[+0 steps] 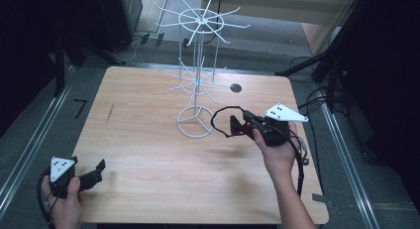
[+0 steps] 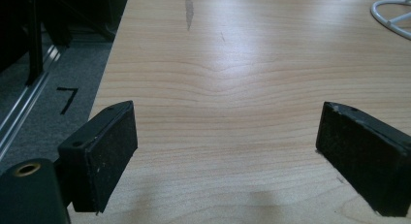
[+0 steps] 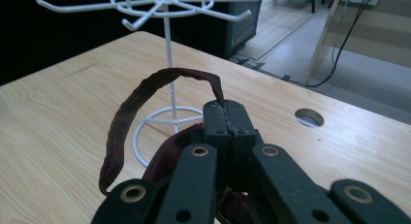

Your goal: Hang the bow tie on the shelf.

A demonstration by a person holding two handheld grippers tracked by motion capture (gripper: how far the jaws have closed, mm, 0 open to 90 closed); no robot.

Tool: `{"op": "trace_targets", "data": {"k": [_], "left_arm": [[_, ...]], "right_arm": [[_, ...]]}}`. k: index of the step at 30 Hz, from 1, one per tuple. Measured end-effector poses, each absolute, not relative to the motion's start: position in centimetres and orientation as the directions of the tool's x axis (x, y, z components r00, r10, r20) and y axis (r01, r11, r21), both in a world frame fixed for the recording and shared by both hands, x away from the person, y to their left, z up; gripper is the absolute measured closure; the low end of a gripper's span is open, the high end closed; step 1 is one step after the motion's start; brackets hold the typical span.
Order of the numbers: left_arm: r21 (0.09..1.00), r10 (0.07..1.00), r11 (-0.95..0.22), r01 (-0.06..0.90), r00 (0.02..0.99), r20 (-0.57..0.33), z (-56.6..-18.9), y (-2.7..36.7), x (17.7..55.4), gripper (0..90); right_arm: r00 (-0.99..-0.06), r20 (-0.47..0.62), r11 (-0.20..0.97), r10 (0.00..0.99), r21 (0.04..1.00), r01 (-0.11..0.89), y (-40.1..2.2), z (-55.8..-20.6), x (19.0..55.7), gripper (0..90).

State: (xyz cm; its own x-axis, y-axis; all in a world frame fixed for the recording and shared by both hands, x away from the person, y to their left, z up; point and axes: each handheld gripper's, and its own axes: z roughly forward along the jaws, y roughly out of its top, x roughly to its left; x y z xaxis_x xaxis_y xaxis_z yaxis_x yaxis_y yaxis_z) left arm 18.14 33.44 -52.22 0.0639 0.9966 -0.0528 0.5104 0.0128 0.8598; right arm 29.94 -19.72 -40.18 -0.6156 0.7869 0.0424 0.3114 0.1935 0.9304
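A dark red fabric loop was held pinched in the closed right gripper just right of the white wire hook stand, not yet hung, while the open, empty left gripper waited at the near left.

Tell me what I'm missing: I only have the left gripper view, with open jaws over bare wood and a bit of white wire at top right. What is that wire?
Observer: It's the ring base of a white wire rack, standing upright mid-table with two tiers of hook arms.
Operator: Where's the other gripper?
Observer: The right gripper is just right of the rack's base, pointing toward it.
Operator: Is it holding anything?
Observer: Yes, its jaws are shut on a dark red strap, which arches up in a loop ahead of them.
Operator: Is the loop on a hook yet?
Observer: No, it hangs clear of the rack, below the upper hooks.
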Motion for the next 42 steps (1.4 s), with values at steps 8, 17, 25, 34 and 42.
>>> {"op": "trace_targets", "data": {"k": [8,17,25,34,42], "left_arm": [[0.861,0.997,0.014,0.509,0.063,-0.053,-52.2,33.4,18.2,8.4],[0.86,0.997,0.014,0.51,0.064,-0.054,-52.2,33.4,18.1,8.4],[0.859,0.996,0.013,0.512,0.065,-0.054,-52.2,33.5,18.1,8.4],[0.859,0.996,0.014,0.512,0.065,-0.055,-52.2,33.5,18.2,8.4],[0.858,0.997,0.013,0.513,0.064,-0.053,-52.2,33.4,18.2,8.4]], "right_arm": [[-0.63,0.035,0.194,0.776,0.937,0.291,-19.0,-39.2,29.6,90.0],[-0.644,0.027,0.198,0.765,0.941,0.275,-18.3,-38.3,29.5,90.0],[-0.657,0.027,0.198,0.753,0.944,0.266,-17.8,-37.7,29.5,90.0],[-0.667,0.022,0.199,0.745,0.947,0.253,-17.3,-37.2,29.2,90.0],[-0.67,0.013,0.204,0.743,0.948,0.245,-17.1,-36.6,29.0,90.0]]}}
